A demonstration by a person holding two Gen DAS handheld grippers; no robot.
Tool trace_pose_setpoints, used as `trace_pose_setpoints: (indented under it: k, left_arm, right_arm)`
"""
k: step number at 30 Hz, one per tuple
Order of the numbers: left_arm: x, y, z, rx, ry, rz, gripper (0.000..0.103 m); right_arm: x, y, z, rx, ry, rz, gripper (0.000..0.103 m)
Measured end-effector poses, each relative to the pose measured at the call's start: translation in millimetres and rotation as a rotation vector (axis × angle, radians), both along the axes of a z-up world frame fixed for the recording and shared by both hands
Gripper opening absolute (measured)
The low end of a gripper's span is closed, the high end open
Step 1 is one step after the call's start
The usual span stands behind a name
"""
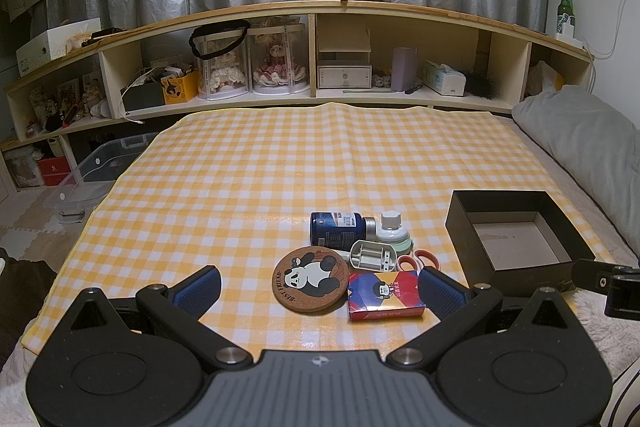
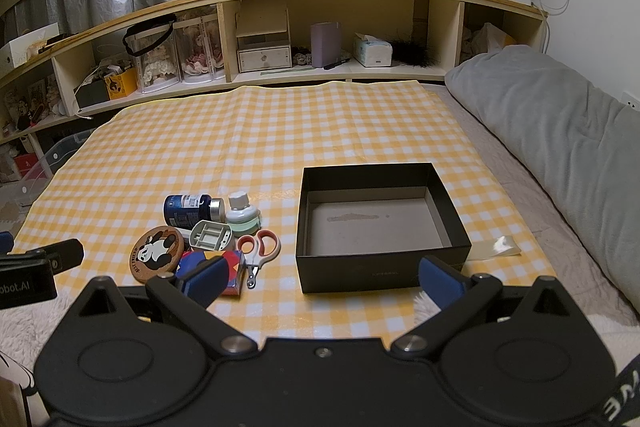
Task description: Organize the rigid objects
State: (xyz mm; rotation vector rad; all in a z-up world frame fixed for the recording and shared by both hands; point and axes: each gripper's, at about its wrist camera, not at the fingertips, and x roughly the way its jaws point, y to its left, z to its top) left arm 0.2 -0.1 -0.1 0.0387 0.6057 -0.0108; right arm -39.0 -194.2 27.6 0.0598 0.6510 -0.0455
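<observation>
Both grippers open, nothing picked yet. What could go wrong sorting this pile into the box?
1. The blue bottle lies on its side; a nudge could roll it across the checkered cloth.
2. The pile is tight: the scissors touch the card box, so grasping one likely drags neighbours.
3. The panda coaster lies flat, hard for the left gripper to pinch.

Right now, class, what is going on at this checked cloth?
A person holds a two-finger tool in each hand above a yellow checked cloth. Both the left tool and the right tool are open and hold nothing. A black box sits empty on the right. Left of it lies a cluster not yet sorted: a panda coaster, a card box, scissors, a blue bottle, a white bottle and a small grey tray.
</observation>
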Motion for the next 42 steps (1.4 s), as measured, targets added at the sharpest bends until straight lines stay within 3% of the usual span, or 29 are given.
trace_pose_setpoints:
  k: [22,29,42]
  left_arm:
    - [0,0,0,-0.003,-0.002,0.000,0.103]
    - [0,3,2,-0.019,-0.016,0.005,0.103]
    - [29,4,25,-0.054,-0.096,0.005,0.103]
  right_arm:
    - [0,2,0,0.001,-0.005,-0.002,0.102]
    - [-2,-9,10,0.046,-0.032,-0.008,0.103]
    - [59,-55,41,0.042,-0.129,-0.036,0.103]
